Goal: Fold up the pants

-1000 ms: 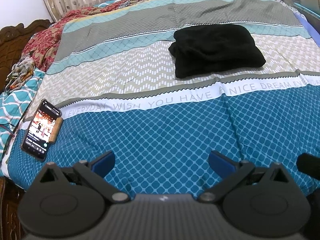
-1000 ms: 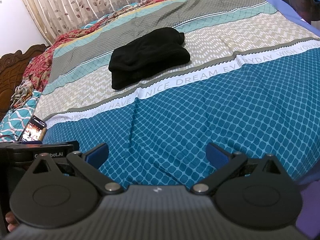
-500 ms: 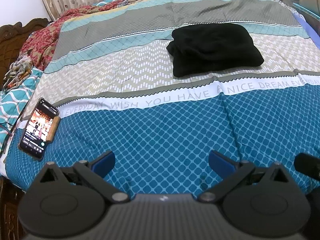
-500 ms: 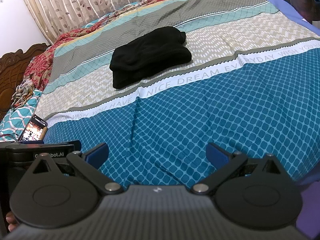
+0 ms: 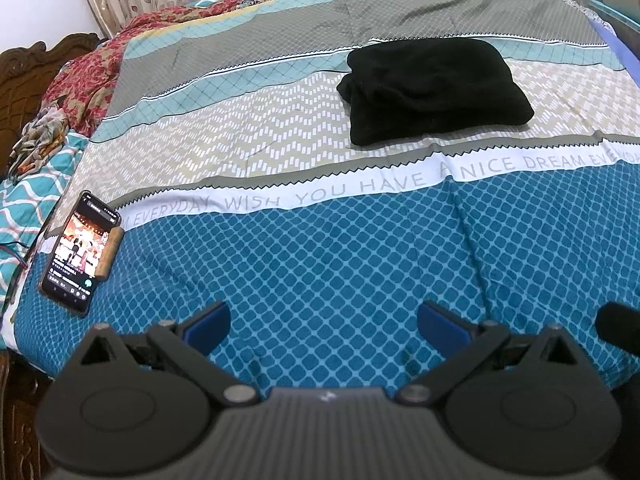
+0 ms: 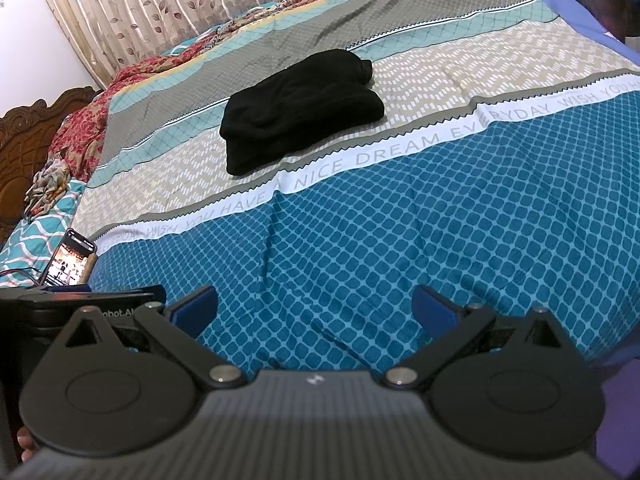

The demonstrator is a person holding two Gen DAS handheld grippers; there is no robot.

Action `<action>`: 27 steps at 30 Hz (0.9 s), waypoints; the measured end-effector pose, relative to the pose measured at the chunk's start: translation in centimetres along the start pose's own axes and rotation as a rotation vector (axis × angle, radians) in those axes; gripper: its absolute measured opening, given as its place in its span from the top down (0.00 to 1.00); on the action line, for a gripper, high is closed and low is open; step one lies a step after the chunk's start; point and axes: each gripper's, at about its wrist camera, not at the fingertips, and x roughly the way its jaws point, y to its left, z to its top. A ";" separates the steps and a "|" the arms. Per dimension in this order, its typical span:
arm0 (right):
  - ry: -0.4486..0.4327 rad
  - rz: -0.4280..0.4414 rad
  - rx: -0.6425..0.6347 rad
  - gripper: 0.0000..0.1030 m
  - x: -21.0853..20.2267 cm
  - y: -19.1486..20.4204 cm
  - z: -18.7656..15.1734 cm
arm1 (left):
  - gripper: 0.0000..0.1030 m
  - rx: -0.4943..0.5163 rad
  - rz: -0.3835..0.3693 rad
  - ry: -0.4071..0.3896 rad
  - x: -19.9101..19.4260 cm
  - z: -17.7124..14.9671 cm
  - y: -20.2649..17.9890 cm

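**A:** Nearest first: what are the two tools doing?

**B:** The left gripper sits at the bottom of its frame with its jaws spread wide and nothing but blue-checked bedsheet between them. The right gripper is the same: jaws apart, empty, low over the near edge of the bed. In the right wrist view the other tool's body shows at lower left, so the two are side by side.

**A:** Why hold them back there?

**B:** My guess is the folding is done. Both are well apart from the garment, touching nothing, which fits a resting pose better than a reach.

**A:** Anything in the middle ground?

**B:** A phone with its screen lit lies at the left edge of the left wrist frame, a small wooden piece against its side, possibly propping it. Beyond that, the white band of lettering crosses the sheet.

**A:** And the pants?

**B:** The black pants lie past that band on the beige zigzag stripe, upper right in the left wrist frame, upper centre in the right wrist one. They are a compact stacked bundle, flat on the bed. The long axis runs roughly along the stripes, across the bed. Which end holds the waistband I cannot tell.
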 end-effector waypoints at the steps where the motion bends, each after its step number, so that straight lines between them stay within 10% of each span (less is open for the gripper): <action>1: 0.000 0.000 0.000 0.00 0.0 0.0 0.0 | 0.00 0.001 0.000 0.000 0.0 0.0 0.0; 27: 0.002 0.000 0.004 0.00 -0.3 0.2 0.1 | 0.00 -0.001 0.009 0.013 0.3 -0.4 0.2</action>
